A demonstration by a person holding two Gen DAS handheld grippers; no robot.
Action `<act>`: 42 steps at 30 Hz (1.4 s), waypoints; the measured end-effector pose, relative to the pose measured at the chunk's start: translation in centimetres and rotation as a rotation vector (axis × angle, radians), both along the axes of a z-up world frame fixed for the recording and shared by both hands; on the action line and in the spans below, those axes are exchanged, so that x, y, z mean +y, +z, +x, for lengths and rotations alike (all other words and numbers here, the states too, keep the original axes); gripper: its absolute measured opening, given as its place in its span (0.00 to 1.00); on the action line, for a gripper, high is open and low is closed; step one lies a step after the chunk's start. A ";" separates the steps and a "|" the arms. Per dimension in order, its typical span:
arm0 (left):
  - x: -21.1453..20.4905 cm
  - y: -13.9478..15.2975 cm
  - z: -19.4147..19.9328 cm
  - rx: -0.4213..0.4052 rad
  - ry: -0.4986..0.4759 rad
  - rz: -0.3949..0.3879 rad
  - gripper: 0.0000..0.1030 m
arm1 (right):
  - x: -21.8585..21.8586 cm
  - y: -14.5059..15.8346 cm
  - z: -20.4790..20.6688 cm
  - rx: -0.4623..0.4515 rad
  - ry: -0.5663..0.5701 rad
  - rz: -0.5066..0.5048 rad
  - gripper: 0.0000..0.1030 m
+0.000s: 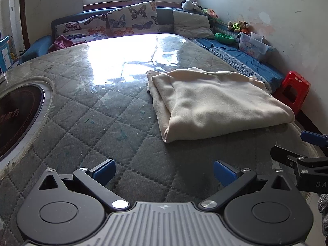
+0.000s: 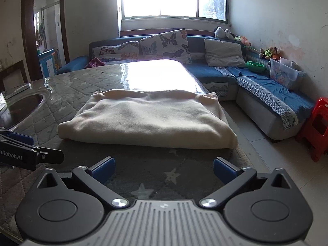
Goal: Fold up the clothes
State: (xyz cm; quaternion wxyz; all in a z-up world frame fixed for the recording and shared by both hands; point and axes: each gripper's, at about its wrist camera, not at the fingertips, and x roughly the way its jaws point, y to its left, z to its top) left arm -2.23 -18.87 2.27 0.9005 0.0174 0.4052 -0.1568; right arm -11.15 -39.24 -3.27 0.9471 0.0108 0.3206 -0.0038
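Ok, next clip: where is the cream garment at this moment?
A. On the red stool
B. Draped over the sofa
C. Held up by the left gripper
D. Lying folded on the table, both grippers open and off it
D: the cream garment lies folded on the table, with the left gripper and right gripper open short of it.

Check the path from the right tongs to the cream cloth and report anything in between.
Nothing visible blocks it. Only bare table lies between the open right tongs and the folded cloth; the left tongs sit off to the side.
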 end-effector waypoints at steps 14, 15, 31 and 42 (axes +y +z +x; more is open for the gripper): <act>0.4 0.0 -1.4 -0.015 0.010 0.008 1.00 | 0.7 -0.2 -1.1 0.006 -0.017 0.039 1.00; 0.4 0.0 -1.5 -0.017 0.010 0.008 1.00 | 0.7 -0.3 -1.1 0.007 -0.018 0.041 1.00; 0.3 0.2 -2.4 -0.031 0.011 0.012 1.00 | 1.3 -0.5 -2.0 0.009 -0.030 0.071 1.00; -0.1 0.1 -2.7 -0.033 0.007 0.020 1.00 | 1.4 -0.6 -2.1 0.004 -0.030 0.081 1.00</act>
